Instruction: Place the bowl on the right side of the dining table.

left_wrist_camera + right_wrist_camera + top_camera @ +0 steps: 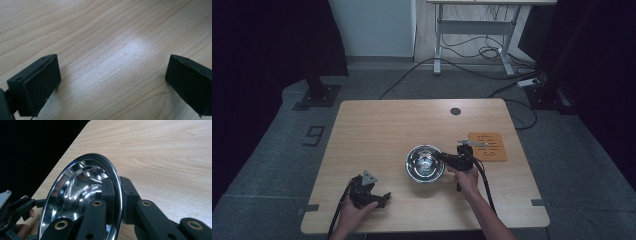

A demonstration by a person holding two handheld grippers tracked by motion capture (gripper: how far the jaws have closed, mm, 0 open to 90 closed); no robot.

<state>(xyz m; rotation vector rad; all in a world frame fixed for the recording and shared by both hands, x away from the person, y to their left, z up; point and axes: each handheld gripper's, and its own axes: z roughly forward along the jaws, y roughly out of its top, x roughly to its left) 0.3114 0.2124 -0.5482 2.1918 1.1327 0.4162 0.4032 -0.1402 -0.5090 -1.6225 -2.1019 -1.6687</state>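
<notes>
On the table (pixel 377 125), right gripper (pixel 117 195) clamped on steel bowl (pixel 82 185) rim; left gripper (pixel 112 77) jaws apart

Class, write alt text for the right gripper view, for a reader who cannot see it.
A black claw pinches the rim of a shiny metal bowl, one jaw inside and one outside, above a pale wooden table. The other claw shows at lower left, in a hand.

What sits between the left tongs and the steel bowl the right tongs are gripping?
Nothing visible. The left tongs rest open near the table's front-left, the steel bowl sits mid-table with its rim clamped by the right tongs, and bare table lies between.
</notes>
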